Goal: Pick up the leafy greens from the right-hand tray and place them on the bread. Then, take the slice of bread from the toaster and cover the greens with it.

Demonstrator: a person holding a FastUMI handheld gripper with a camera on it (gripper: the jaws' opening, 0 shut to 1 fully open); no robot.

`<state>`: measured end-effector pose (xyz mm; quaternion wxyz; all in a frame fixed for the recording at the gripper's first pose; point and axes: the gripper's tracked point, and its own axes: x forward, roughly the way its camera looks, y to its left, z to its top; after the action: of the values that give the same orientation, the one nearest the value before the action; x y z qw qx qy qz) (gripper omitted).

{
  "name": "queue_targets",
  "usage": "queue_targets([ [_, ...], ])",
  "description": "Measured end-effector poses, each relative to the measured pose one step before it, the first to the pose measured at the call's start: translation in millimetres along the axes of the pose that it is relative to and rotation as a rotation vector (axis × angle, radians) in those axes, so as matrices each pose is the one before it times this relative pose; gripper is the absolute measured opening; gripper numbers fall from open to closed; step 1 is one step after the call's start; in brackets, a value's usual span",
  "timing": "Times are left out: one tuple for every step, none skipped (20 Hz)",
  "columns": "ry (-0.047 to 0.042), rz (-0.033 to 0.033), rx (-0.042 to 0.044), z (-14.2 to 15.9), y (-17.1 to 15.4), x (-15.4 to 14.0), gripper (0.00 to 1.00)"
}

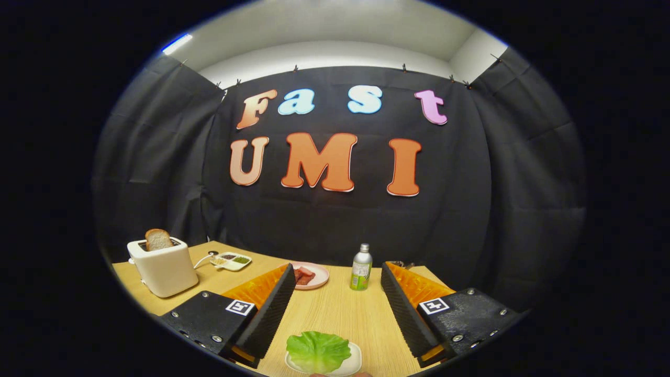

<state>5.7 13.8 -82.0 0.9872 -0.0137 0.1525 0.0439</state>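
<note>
Tongs (335,309) spread wide; bottle (361,267) and pink plate (320,276) stand beyond.

Mount: rides on the gripper (335,309), fingers spread apart.
Facing: level across the wooden table (335,314) toward the booth wall.
Nearness: low, close above the tabletop.

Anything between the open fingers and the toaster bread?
Gripper view: bare table only. Gripper open above greens; bread upright in toaster.
</note>
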Motion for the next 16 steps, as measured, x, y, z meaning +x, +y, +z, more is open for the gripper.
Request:
queue_targets([
  [0.04278, 0.01052, -0.00049, -10.94, 1.68, 3.61, 0.98],
  [0.04304, 0.01285, -0.00174, -11.52, 1.27, 4.17, 0.98],
  [0.04895, 0.01038, 0.0002, -12.51, 1.2, 4.11, 0.99],
  [0.04966, 0.01842, 0.00143, -12.7, 3.06, 4.53, 0.99],
  [0.04651, 0.01695, 0.00314, -10.73, 3.13, 3.47, 0.99],
  [0.04668, 0.01823, 0.00192, -10.3, 2.51, 3.47, 0.99],
  [0.04105, 0.01206, 0.00189, -8.3, 1.98, 3.33, 0.98],
  [0.03812, 0.01226, 0.0, -7.11, 2.54, 3.71, 0.98],
  [0.0346, 0.00645, -0.00082, -6.83, 1.73, 4.02, 0.99],
  [0.03359, 0.00806, -0.00401, -8.28, 1.41, 3.79, 0.98],
  [0.03259, 0.00388, -0.0039, -7.41, 0.78, 4.48, 0.99],
  [0.0296, 0.01103, -0.00251, -8.13, 1.9, 4.25, 0.99],
  [0.03796, 0.01088, 0.00311, -8.1, 2.35, 3.48, 0.99],
  [0.04396, 0.01606, 0.00468, -9.89, 2.64, 6.06, 0.98],
  [0.03752, 0.01133, 0.00576, -7.9, 1.69, 3.97, 0.99],
  [0.03508, 0.0084, 0.00545, -7.5, 1.56, 5.36, 0.99],
])
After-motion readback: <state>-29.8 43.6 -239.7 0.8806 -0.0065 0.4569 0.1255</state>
